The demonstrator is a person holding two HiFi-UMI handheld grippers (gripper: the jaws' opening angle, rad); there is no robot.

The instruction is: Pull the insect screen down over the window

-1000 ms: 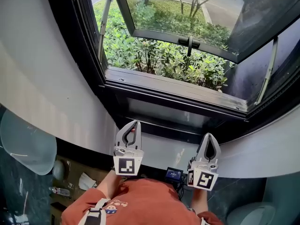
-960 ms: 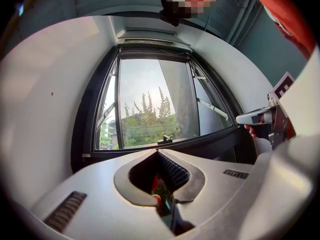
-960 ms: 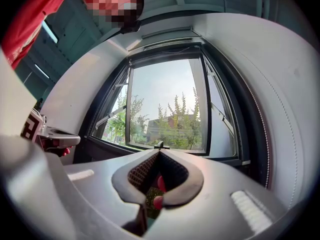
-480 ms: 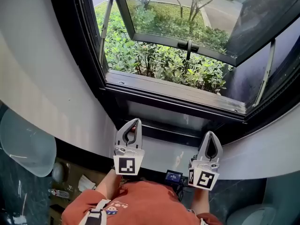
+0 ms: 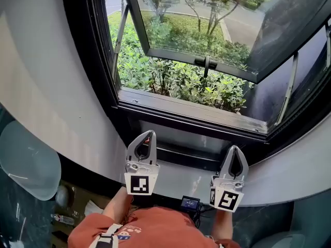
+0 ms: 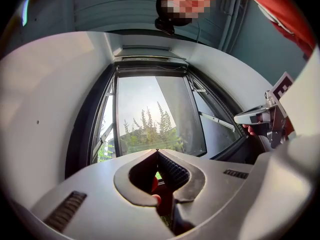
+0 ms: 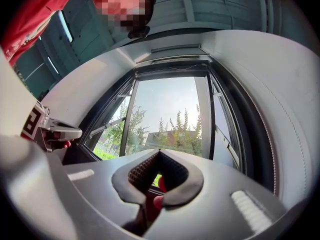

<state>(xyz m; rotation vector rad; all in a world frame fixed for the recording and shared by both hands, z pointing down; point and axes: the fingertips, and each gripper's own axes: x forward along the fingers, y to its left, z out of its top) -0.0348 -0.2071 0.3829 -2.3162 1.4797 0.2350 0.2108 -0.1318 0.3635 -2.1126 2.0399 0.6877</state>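
Observation:
The black-framed window (image 5: 191, 119) fills the upper head view, with its glass sash (image 5: 207, 19) swung outward and a handle (image 5: 207, 62) on the sash's lower rail. No screen covers the opening. A slim rail (image 6: 150, 60) crosses the top of the opening; I cannot tell whether it belongs to the screen. My left gripper (image 5: 150, 134) and right gripper (image 5: 236, 149) are held side by side below the sill, both shut and empty, pointing up at the window. In each gripper view the jaws meet at the tips (image 6: 157, 151) (image 7: 159, 151).
White curved wall panels (image 5: 51, 87) flank the window on both sides. A pale round object (image 5: 26, 159) sits at the lower left. A small black device with a blue screen (image 5: 190, 202) lies below the grippers. Green shrubs (image 5: 181, 79) grow outside, and metal stays (image 5: 120, 30) brace the sash.
Both grippers have risen a little together and stay shut. The head view has tilted up, so the sill sits lower in the picture.

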